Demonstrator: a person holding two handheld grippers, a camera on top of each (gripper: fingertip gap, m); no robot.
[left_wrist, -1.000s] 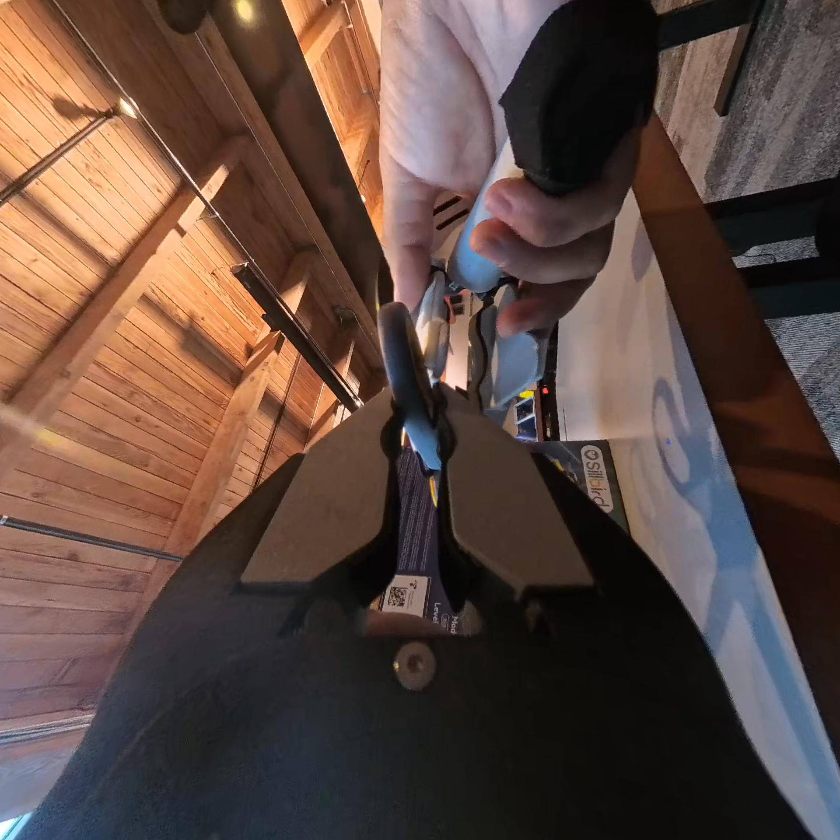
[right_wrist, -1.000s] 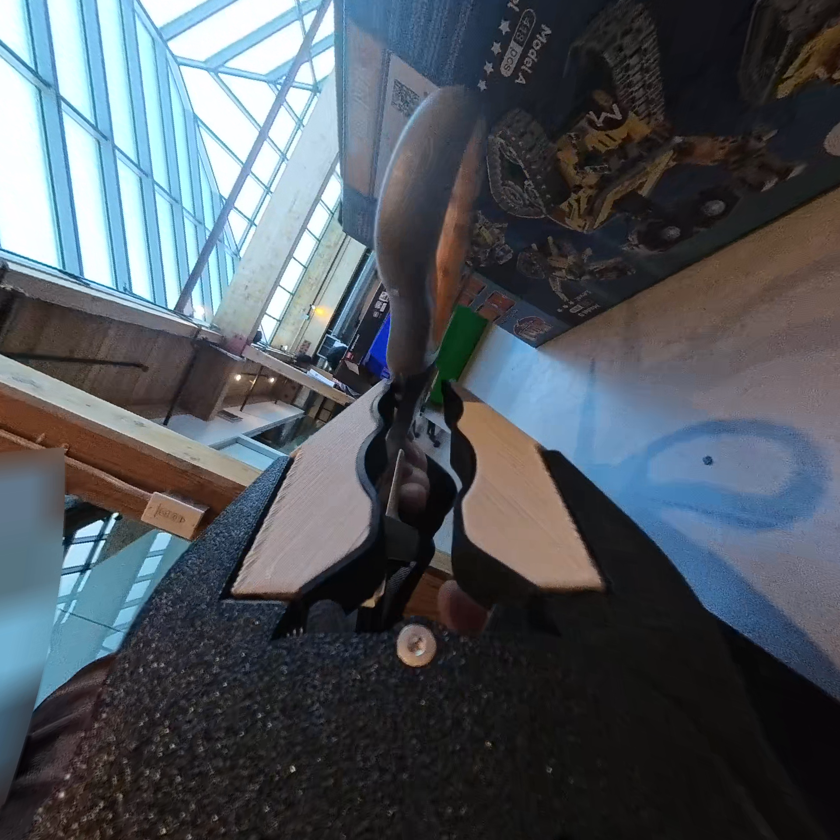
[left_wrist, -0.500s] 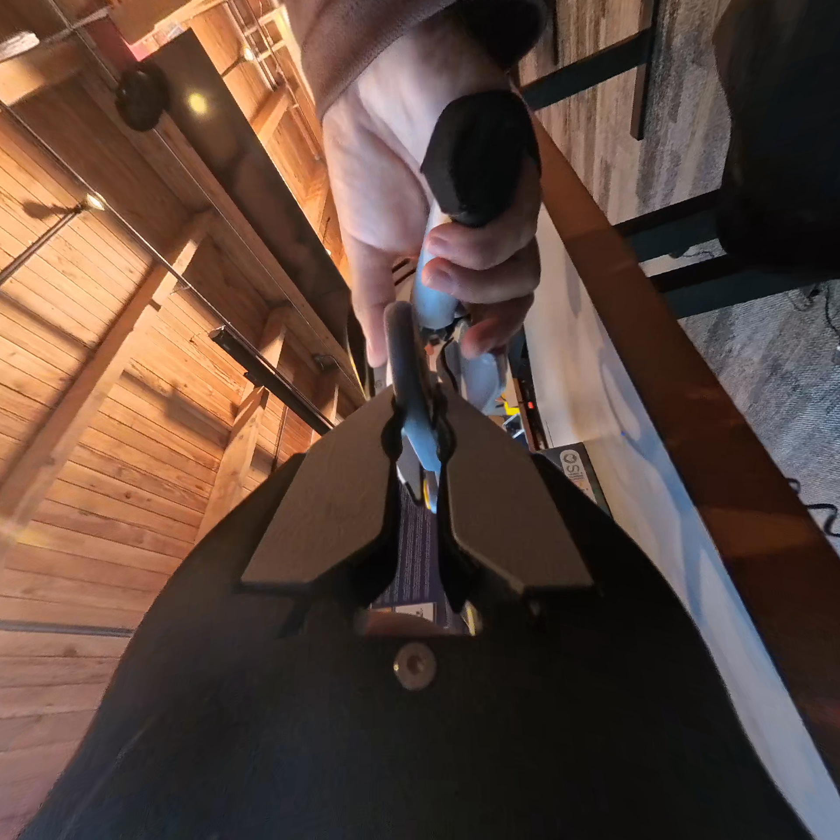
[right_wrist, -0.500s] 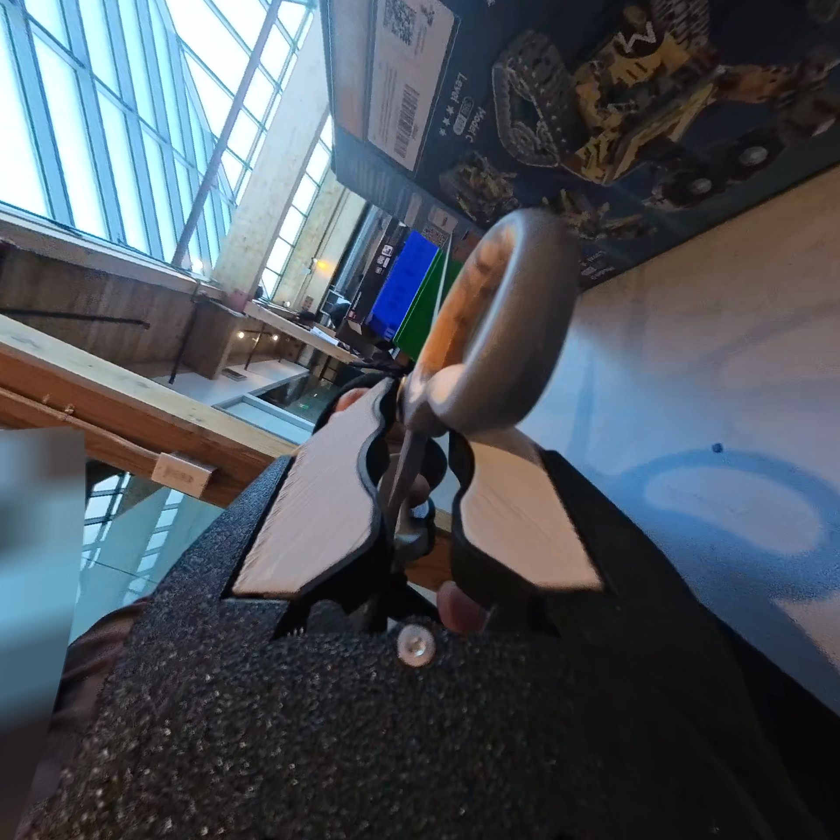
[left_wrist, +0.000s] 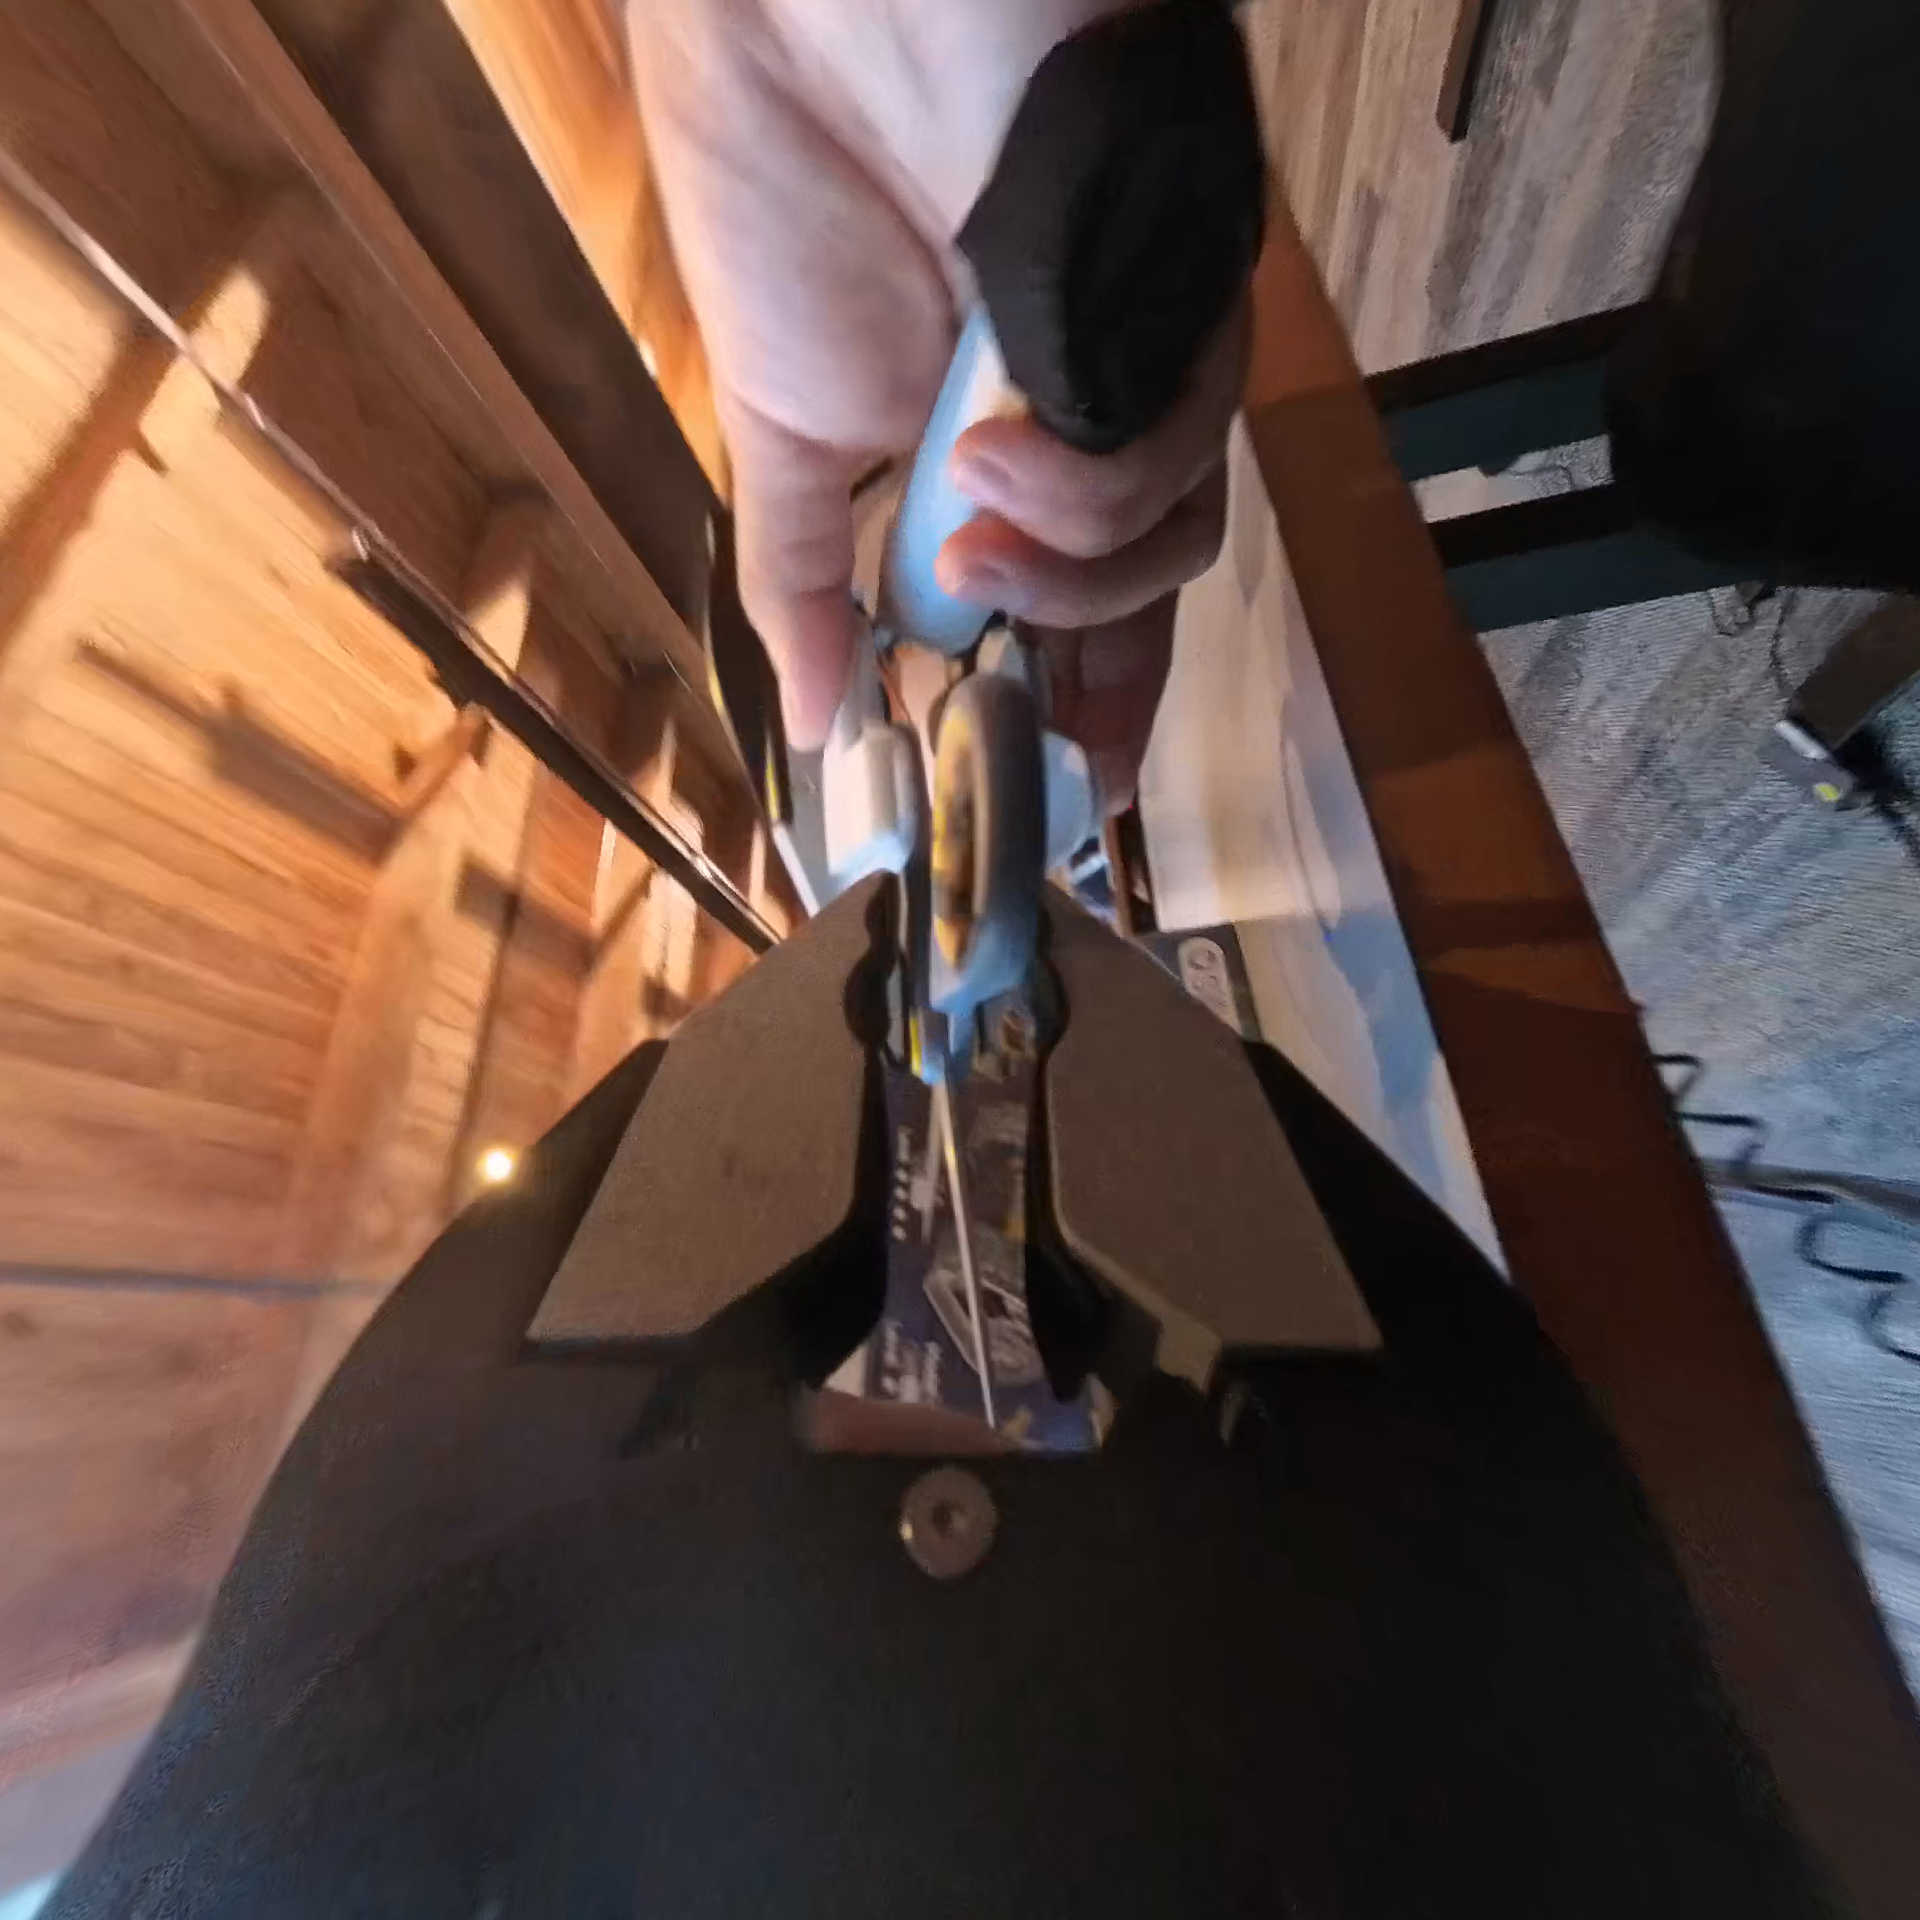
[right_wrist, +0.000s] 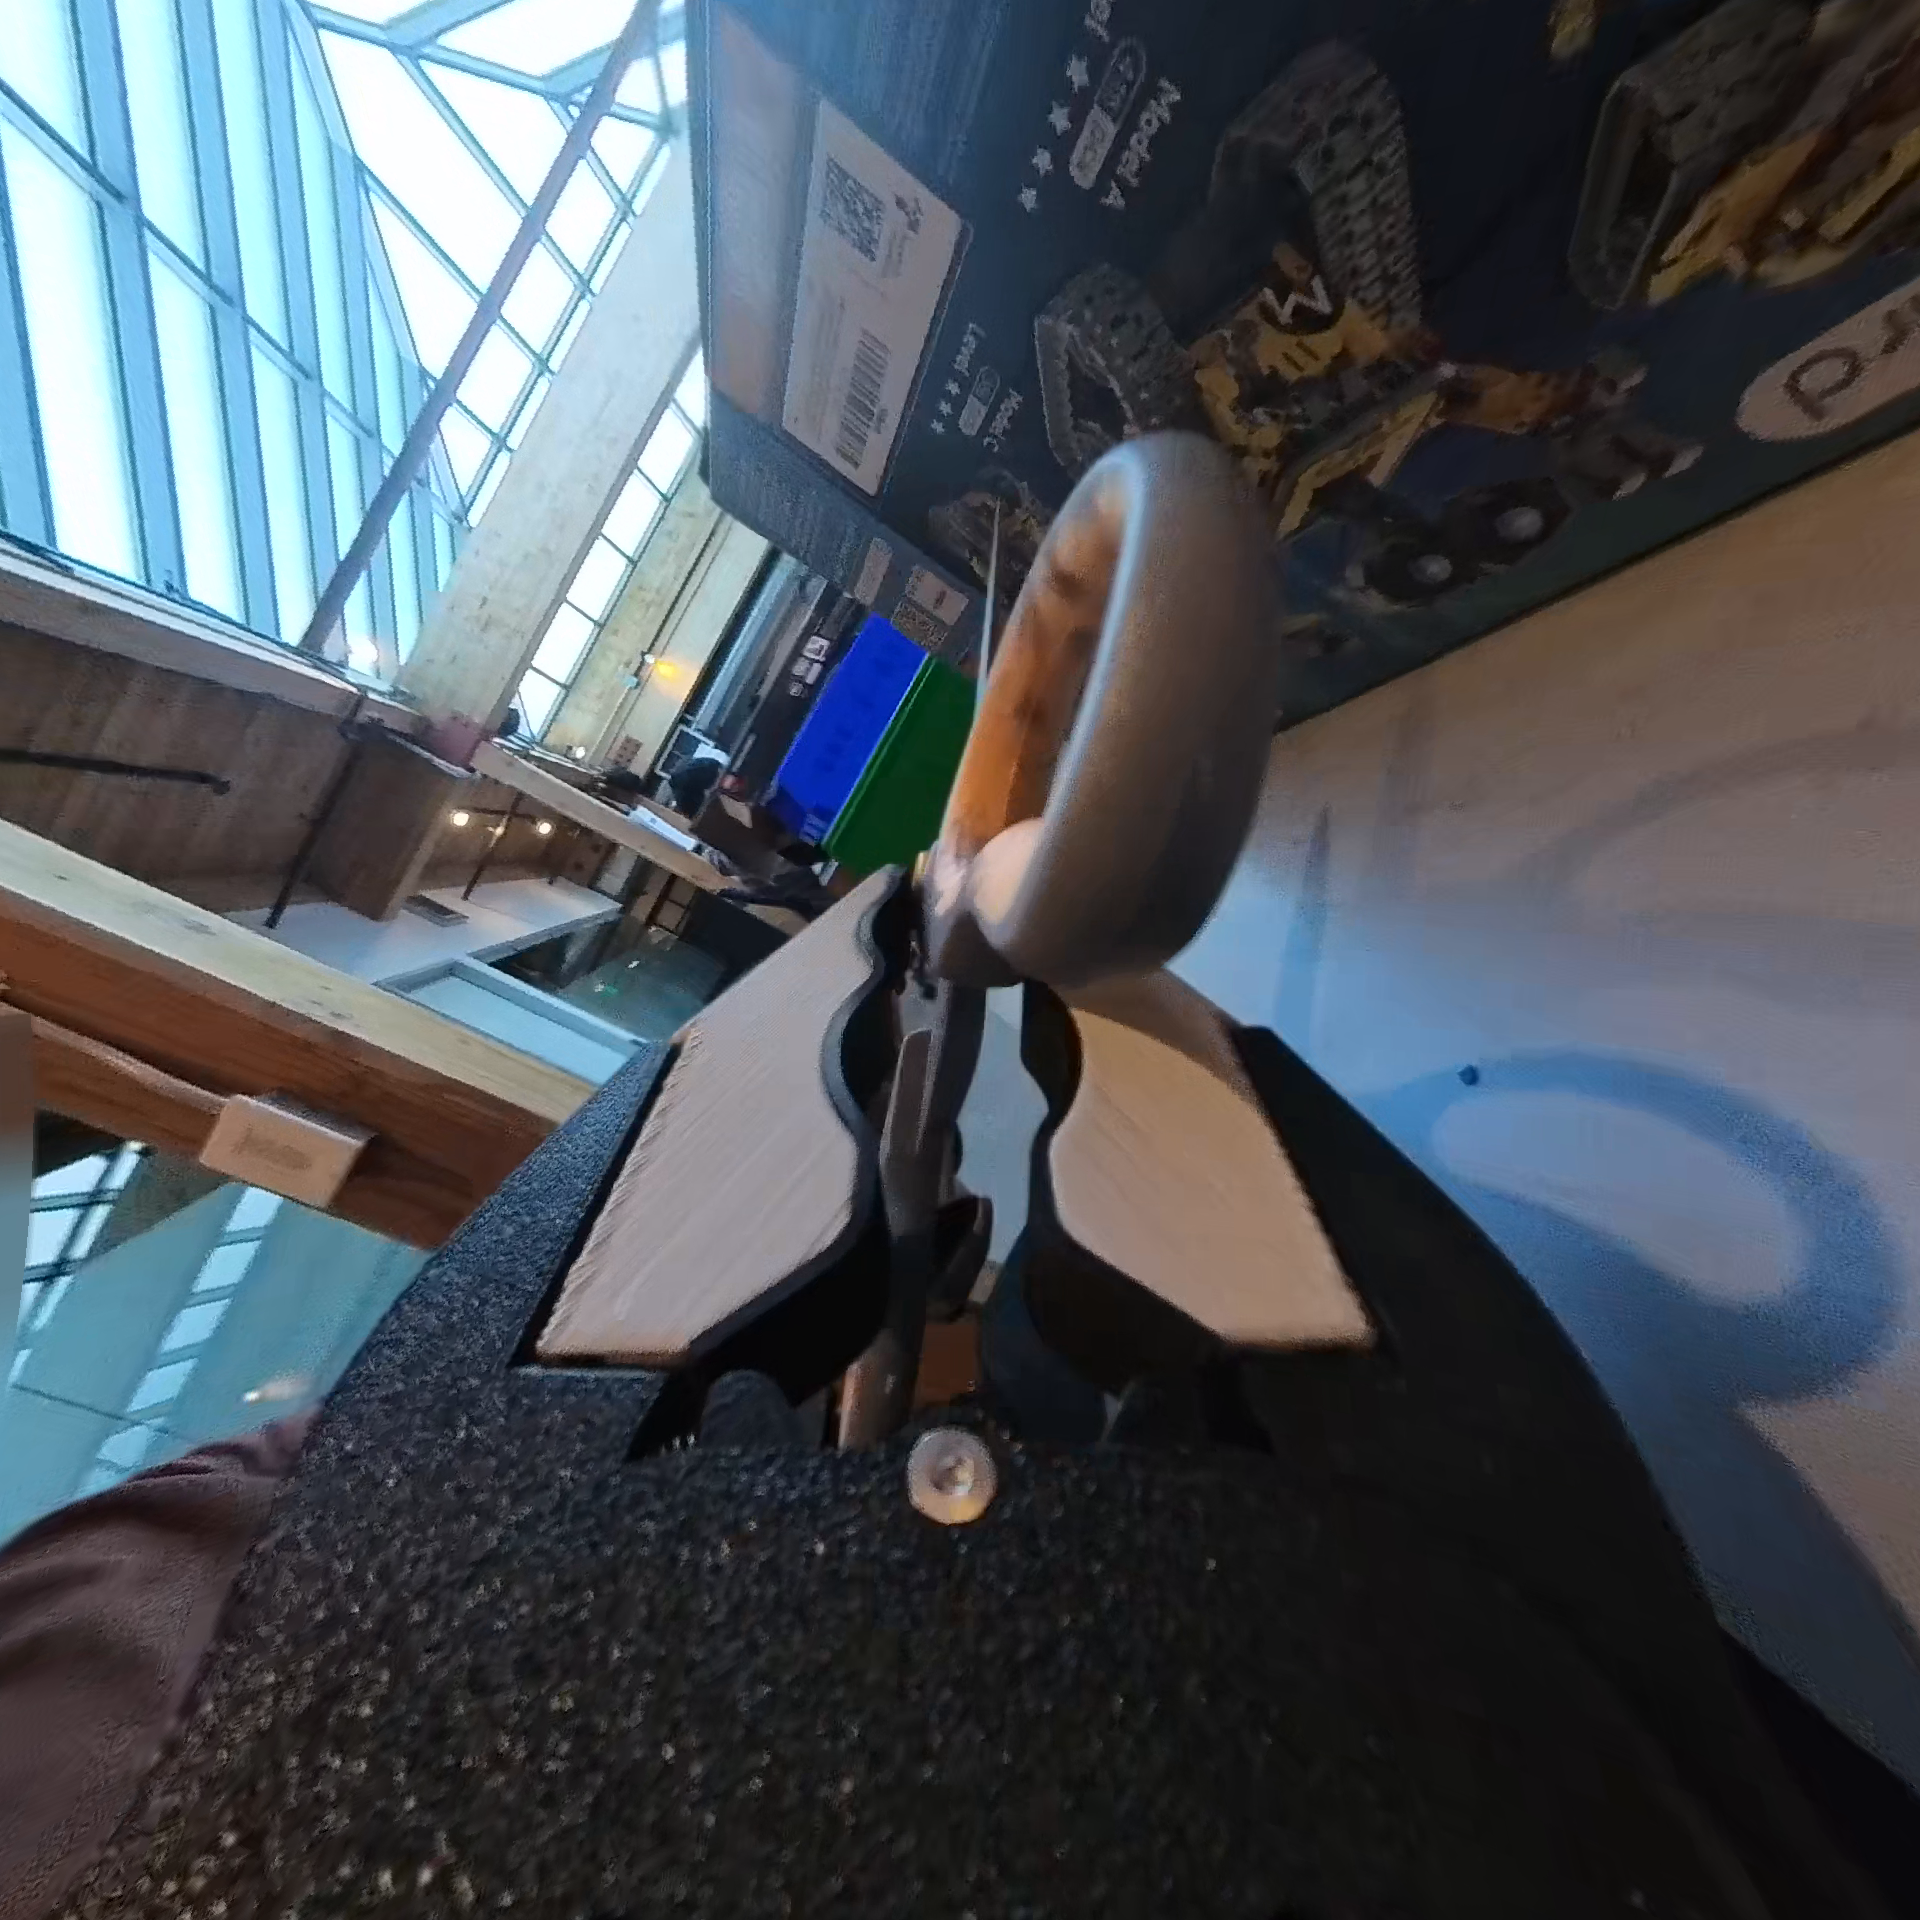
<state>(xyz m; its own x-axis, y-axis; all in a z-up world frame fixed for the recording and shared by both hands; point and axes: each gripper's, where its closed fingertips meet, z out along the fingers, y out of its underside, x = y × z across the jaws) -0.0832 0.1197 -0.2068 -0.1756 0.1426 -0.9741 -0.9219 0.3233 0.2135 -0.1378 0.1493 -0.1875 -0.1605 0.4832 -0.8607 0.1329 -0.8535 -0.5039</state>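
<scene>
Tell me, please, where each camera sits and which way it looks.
Left wrist view: sits on the left tongs, looks past the scissors they clamp at a hand gripping a black handle.
Right wrist view: sits on the right tongs, looks at a printed box, white table and windows; a sleeve shows.
Both share: scissors, box, table.

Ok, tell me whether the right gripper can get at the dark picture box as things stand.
Probably not to grip it: the right gripper is shut on the scissors, whose grey handle loop juts out between fingertips and box.
</scene>
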